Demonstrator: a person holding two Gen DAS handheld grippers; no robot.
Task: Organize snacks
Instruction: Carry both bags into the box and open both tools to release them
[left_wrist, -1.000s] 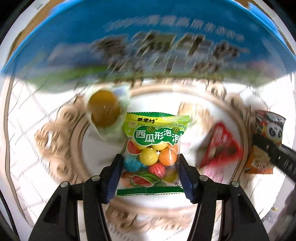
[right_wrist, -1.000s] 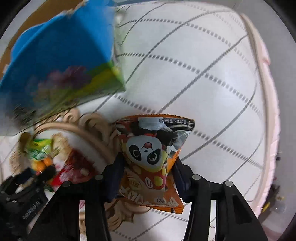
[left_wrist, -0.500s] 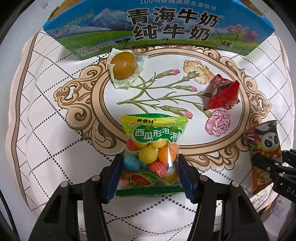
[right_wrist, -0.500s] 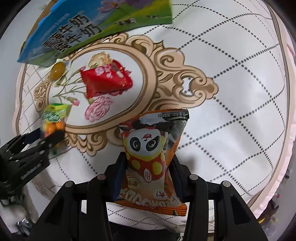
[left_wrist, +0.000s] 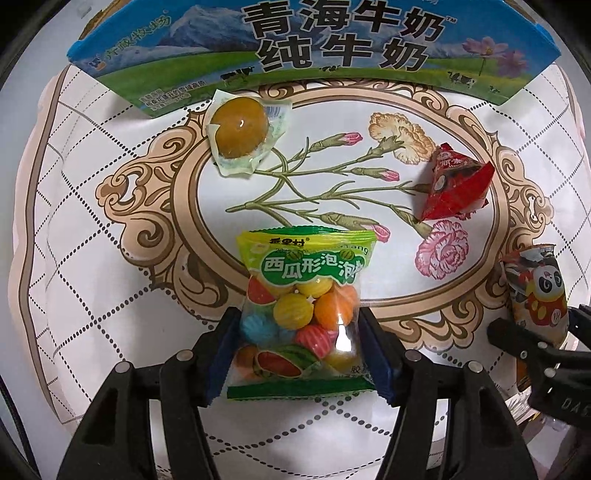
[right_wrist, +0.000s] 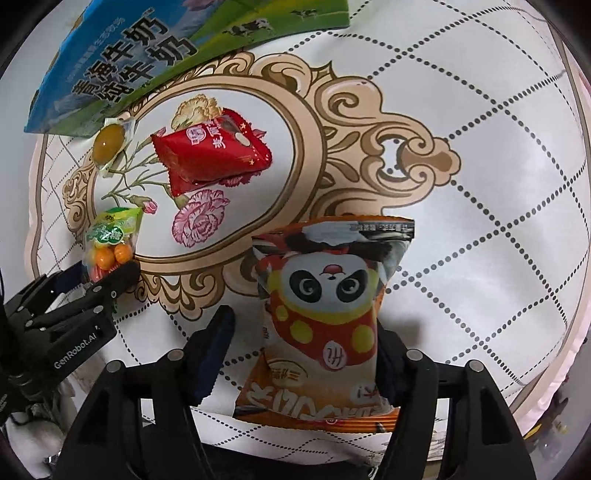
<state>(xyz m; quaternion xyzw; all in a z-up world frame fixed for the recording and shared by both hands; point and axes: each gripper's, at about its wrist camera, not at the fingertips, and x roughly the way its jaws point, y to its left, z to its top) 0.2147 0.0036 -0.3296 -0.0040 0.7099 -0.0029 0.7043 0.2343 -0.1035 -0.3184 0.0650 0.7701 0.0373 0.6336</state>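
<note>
Below, left gripper (left_wrist: 299, 347) pointing down at patterned surface (left_wrist: 110, 295), jaws just eased wider, pads flanking gum-ball packet (left_wrist: 301, 314) lying between them; contact not certain. Right gripper (right_wrist: 306, 354) jaws just parted: left pad clear of panda snack bag (right_wrist: 325, 314), right pad at bag's edge, bag lying on surface. Further up: red packet (right_wrist: 210, 155) inside oval flower print, wrapped yellow sweet (left_wrist: 242, 129) just beside blue milk carton (left_wrist: 295, 48) at far edge.

Milk carton (left_wrist: 332, 48) behind the egg (left_wrist: 242, 127), gum bag (left_wrist: 303, 306) in front
</note>
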